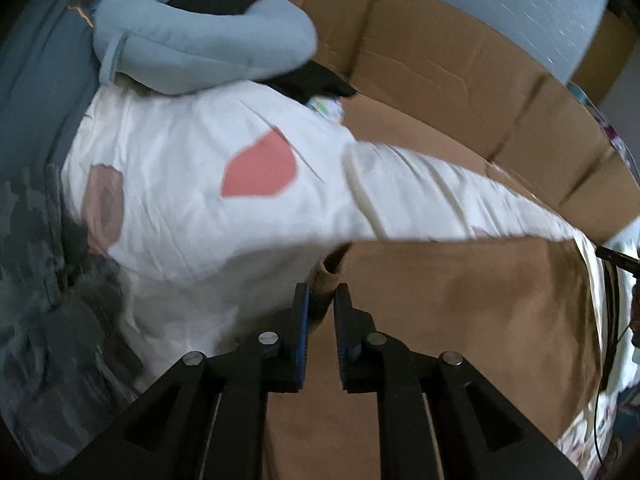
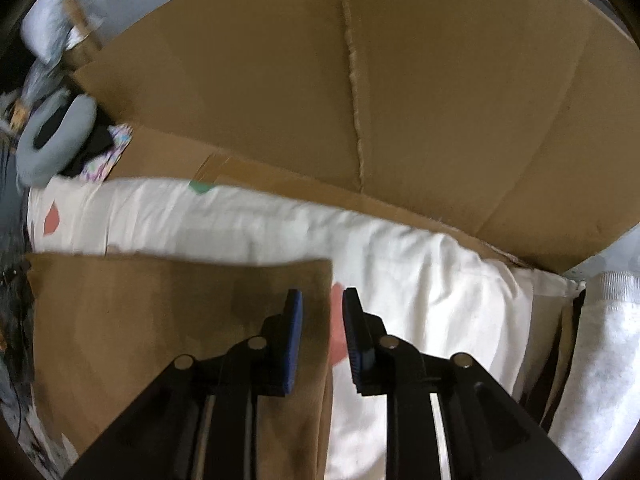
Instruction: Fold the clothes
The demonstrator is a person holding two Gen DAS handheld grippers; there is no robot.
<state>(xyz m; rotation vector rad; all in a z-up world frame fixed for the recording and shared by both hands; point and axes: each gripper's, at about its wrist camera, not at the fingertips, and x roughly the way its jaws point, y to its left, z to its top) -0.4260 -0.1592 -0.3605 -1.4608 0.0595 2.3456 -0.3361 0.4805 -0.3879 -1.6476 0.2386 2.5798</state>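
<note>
A brown garment [image 1: 460, 320] lies flat on a white sheet with pink patches [image 1: 192, 152]. In the left wrist view my left gripper [image 1: 321, 296] hangs just over the garment's far left corner. That corner stands up as a small fold between the fingertips, and the jaws are a little apart around it. In the right wrist view the brown garment [image 2: 160, 320] fills the lower left, its right edge running under my right gripper [image 2: 322, 300]. The right jaws stand open, with the white sheet [image 2: 420, 280] and a pink patch showing in the gap.
Flattened cardboard [image 1: 460, 80] [image 2: 400, 80] stands along the far side of the sheet. A light blue neck pillow [image 1: 208, 40] [image 2: 40, 140] and dark clothes lie at the far left. A pale grey fleece garment [image 2: 600, 340] sits at the right, and a dark patterned cloth [image 1: 32, 280] at the left.
</note>
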